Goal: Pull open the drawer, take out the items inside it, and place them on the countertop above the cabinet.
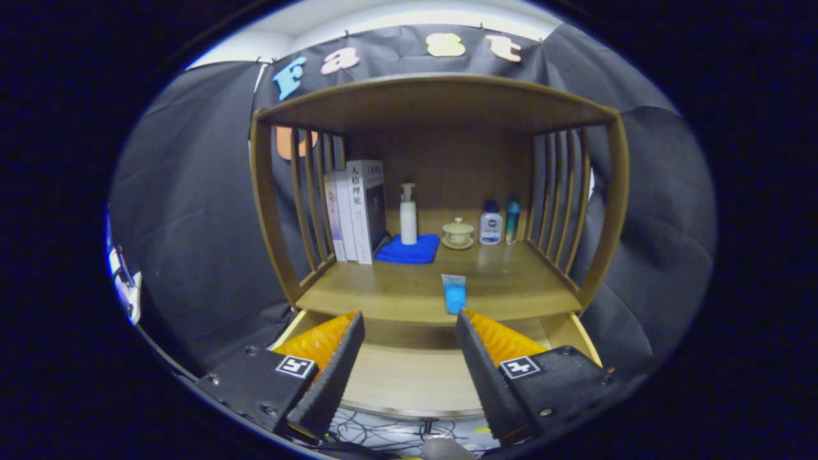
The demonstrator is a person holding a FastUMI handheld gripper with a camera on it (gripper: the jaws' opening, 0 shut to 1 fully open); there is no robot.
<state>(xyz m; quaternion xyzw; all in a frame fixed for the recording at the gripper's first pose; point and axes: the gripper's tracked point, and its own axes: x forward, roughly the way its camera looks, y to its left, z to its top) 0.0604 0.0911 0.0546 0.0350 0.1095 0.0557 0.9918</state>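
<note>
The wooden cabinet's drawer [409, 374] is pulled out below the countertop [396, 291], and the part of its light wood floor that I see between my fingers is bare. A small blue tube [454, 293] lies on the countertop close to its front edge, just beyond my right fingertip. My gripper [409, 326] hovers over the drawer, open, with nothing between its fingers.
At the back of the countertop stand several books [354, 211], a white pump bottle [408, 215] on a blue cloth [409, 250], a lidded cup on a saucer [458, 233], a white bottle [491, 223] and a teal bottle [512, 221]. Slatted sides and a top shelf [441, 102] enclose it. Cables [383, 434] lie on the floor below.
</note>
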